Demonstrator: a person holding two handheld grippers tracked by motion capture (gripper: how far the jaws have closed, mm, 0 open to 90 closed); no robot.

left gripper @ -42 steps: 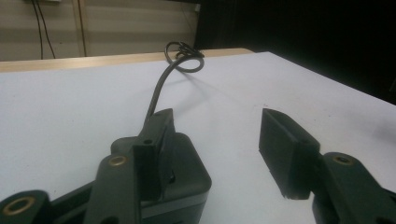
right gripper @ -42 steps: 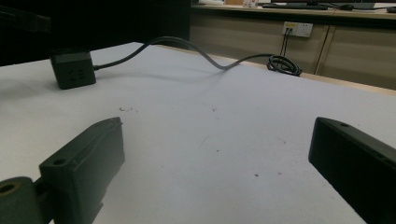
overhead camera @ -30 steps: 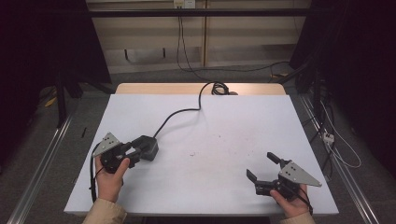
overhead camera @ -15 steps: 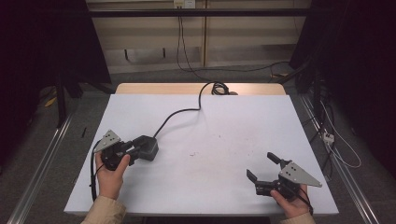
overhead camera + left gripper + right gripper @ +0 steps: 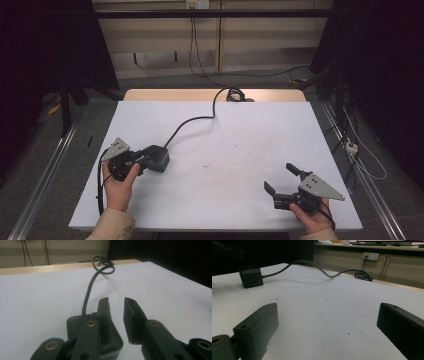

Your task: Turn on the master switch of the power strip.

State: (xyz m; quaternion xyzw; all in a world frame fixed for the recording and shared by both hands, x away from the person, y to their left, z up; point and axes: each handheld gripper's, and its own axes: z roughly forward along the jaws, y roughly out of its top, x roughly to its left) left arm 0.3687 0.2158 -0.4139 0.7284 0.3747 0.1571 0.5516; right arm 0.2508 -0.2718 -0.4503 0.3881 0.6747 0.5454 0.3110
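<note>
The black socket block sits on the left part of the white table, its cord running off toward the far edge. The left gripper is right on it, jaws narrow and just been closing, one jaw over the block's top; a firm grip I can't confirm. The right gripper is well apart, jaws wide, empty.

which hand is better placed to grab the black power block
Left. The left tongs are already at the black power block and have just been closing, with one jaw over its top. The right tongs stand wide open over bare table, far across from it.
</note>
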